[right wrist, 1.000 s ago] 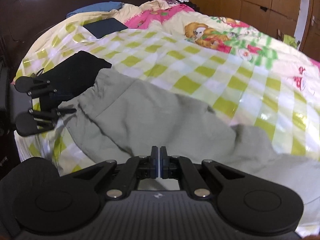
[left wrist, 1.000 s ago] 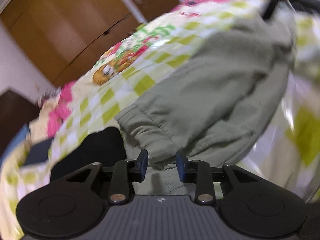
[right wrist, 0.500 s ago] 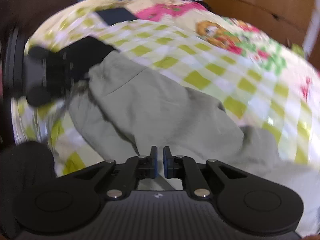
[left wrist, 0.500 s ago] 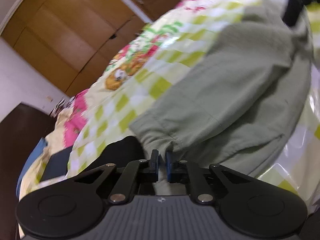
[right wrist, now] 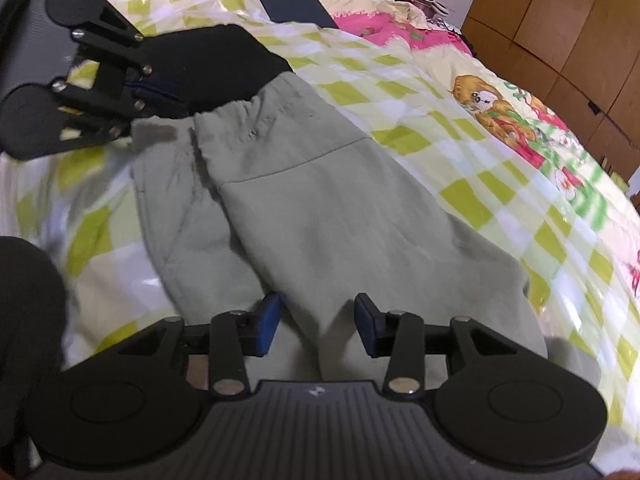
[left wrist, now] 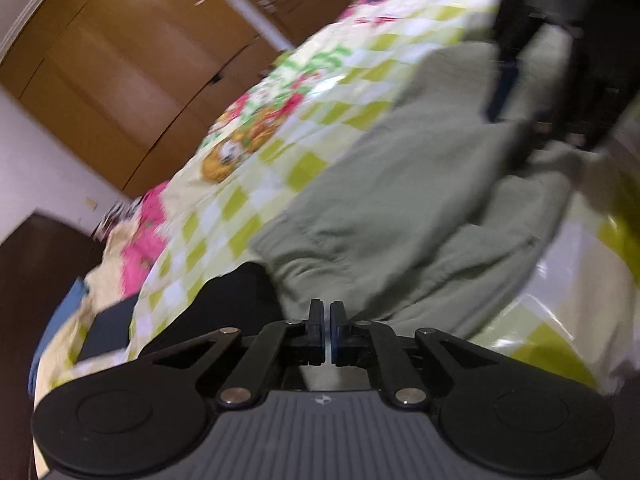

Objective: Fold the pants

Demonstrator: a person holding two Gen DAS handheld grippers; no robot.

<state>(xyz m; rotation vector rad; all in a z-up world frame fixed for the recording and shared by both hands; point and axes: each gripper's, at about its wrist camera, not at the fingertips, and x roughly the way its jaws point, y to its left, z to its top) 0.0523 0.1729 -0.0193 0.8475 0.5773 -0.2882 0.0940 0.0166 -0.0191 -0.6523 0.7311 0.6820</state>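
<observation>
In the left wrist view, a bed [left wrist: 280, 176] under a glossy quilt of lime-green and white checks with pink cartoon prints fills the room, with brown wooden wardrobe doors [left wrist: 132, 64] behind it. The pale grey-green cotton pants [left wrist: 400, 208] lie spread on the quilt, their gathered waistband next to a black cloth [left wrist: 236, 300]. The left gripper [left wrist: 325, 334] has its blue-padded fingers pressed together at the waistband edge; whether fabric is caught between them cannot be told. The right gripper [left wrist: 532, 92] shows blurred at the upper right, over the pants.

In the right wrist view, the pants run from the waistband at upper left toward the camera. The right gripper [right wrist: 318, 328] has just been opening: its fingers [right wrist: 266, 326] stand spread over a fold of the fabric without pressing it. A dark flat rectangle [right wrist: 296, 10] lies near the pillows.
</observation>
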